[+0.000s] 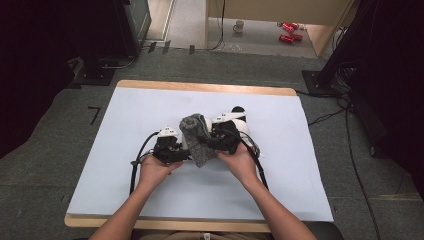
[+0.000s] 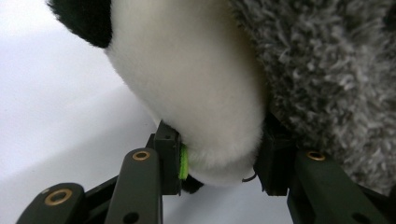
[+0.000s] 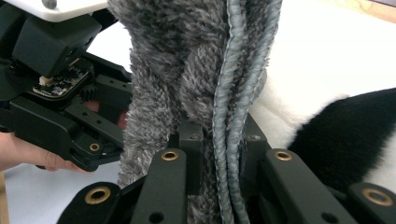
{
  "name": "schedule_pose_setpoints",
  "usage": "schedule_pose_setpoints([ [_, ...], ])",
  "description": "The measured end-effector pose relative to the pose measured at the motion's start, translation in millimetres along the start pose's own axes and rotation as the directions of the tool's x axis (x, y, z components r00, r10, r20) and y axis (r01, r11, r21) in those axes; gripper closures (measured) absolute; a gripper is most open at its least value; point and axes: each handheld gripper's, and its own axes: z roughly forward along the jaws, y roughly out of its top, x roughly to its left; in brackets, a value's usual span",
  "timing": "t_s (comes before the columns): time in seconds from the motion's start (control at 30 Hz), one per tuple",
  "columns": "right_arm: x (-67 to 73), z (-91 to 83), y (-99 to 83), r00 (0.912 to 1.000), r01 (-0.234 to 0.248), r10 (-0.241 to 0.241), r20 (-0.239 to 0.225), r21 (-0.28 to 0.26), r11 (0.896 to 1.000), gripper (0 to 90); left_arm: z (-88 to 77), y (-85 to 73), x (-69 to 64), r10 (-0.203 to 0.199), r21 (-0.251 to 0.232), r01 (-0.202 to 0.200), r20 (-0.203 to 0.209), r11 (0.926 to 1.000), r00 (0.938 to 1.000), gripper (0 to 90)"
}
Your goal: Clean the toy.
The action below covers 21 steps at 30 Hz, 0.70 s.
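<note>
My right tongs (image 3: 219, 144) clamp the grey shaggy cloth's corded hem (image 3: 236, 93); my left tongs (image 2: 219, 158) pinch the white-and-black plush panda toy (image 2: 187, 79), mid-frame on the pale blue desk (image 1: 125, 130). Advice: hold both grips firm and draw the cloth gently over the plush.

A lab or test room, set up for recording handwork: a wooden table (image 1: 210, 87) under a plain white sheet (image 1: 135, 115) stands on grey carpet (image 1: 55, 130), well beyond the jaws. Loose black cables (image 1: 350, 145) trail over the floor past dark equipment stands (image 1: 340, 55). Farther off, a mug (image 1: 239, 26) and red cans (image 1: 289, 31) lie beneath a light wooden desk (image 1: 280, 12).
</note>
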Motion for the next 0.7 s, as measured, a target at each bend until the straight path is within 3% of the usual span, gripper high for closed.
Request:
schedule_pose_setpoints([
  [0.17,-4.9,-4.7,0.6,0.9997,-0.001,0.001,0.022,0.016,1.0,78.0,0.1,1.1,5.0,-0.038,0.005,0.038,0.015,0.9993,0.9992,59.1],
  [0.3,-18.3,-15.2,1.8,0.998,-0.024,0.024,0.059,0.01,1.0,78.7,0.2,2.4,11.9,-0.068,0.002,0.068,0.034,0.9977,0.9971,59.0],
  [0.43,-29.7,-26.1,2.5,0.9959,-0.064,0.064,0.063,-0.001,0.998,79.2,0.5,5.5,13.9,-0.058,0.015,0.057,0.032,0.9982,0.9978,59.1],
  [0.7,-37.7,-39.3,0.7,0.9928,-0.092,0.093,0.075,-0.017,0.996,79.2,2.5,12.1,20.2,-0.035,0.03,0.034,0.029,0.999,0.999,59.1],
])
